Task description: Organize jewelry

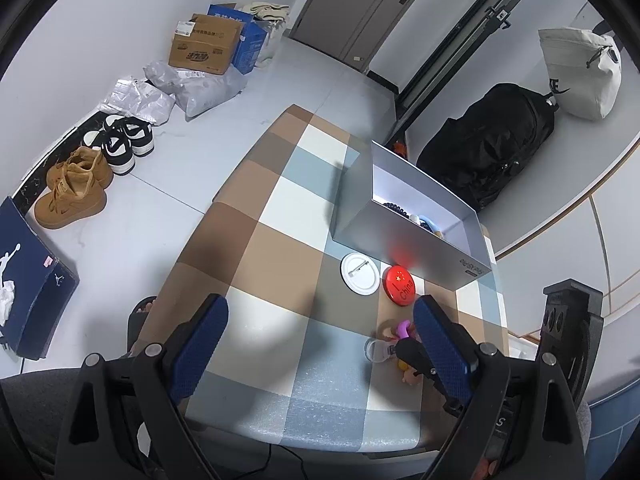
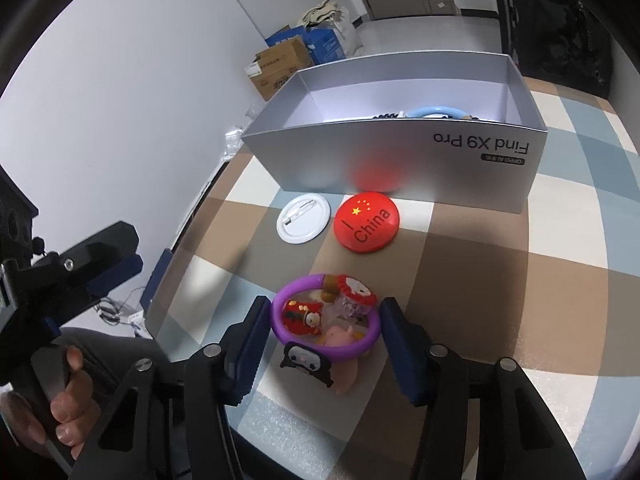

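A: Jewelry partly sorted: beads and a blue ring lie in the silver box; two badges and the purple bracelet wait on the desk.

B: Grippers?

A: Right gripper spread around the bracelet; left gripper spread, empty. Only the right view shows the charms.

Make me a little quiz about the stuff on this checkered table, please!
1. True or false: the round red "China" badge lies inside the silver cardboard box.
2. Which is nearer the right gripper: A) the purple ring bracelet with charms, B) the round white pin-back badge?
3. Fill in: the left gripper's fingers are spread ____.

Key: 1 false, it lies on the table beside the white badge; 2 A; 3 open.
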### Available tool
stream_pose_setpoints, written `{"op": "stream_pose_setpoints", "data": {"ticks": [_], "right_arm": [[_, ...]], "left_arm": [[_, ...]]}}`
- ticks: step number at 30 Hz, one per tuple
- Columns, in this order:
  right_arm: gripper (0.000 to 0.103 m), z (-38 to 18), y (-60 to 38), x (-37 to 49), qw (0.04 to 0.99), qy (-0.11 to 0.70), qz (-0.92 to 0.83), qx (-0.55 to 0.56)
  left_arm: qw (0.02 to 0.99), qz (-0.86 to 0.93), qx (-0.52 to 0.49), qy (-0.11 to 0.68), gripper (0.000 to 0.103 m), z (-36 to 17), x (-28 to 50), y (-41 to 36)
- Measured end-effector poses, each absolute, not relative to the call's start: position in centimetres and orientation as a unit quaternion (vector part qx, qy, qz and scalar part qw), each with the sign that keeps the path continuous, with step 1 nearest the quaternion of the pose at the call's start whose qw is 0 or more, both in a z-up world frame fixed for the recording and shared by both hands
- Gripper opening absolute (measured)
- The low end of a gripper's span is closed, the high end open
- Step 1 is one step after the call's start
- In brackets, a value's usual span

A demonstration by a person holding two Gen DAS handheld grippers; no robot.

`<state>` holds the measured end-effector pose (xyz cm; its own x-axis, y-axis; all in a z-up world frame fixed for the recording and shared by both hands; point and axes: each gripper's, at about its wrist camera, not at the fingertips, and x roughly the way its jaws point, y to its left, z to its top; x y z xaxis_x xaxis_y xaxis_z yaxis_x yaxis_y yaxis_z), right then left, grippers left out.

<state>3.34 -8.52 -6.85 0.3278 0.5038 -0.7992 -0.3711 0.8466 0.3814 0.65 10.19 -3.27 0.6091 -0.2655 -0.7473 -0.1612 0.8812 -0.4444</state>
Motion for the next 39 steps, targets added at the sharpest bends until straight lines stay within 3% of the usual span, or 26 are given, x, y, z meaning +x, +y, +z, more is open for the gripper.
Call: {"op": "stream_pose_setpoints", "data": {"ticks": [16,32,39], "right_arm": [[0.052,-4.6,-9.6,3.4,0.845,0.470,0.253,0.038],[0.054,-7.0,-12.8,4.7,0.831,0.513,0.216,0.022],[0.055,-6.9,-13.6,4.1,0.829,0.513,0.221,0.016]], "left_arm": [[0.864,-0.031,-0.213,0.455,0.091,-3.8,0.9,8.9],[0.848,-0.080,-0.128,0.508,0.090,-5.9,2.0,3.7],[0.847,-0.100,-0.103,0.511,0.061,-5.9,2.0,2.5]]}}
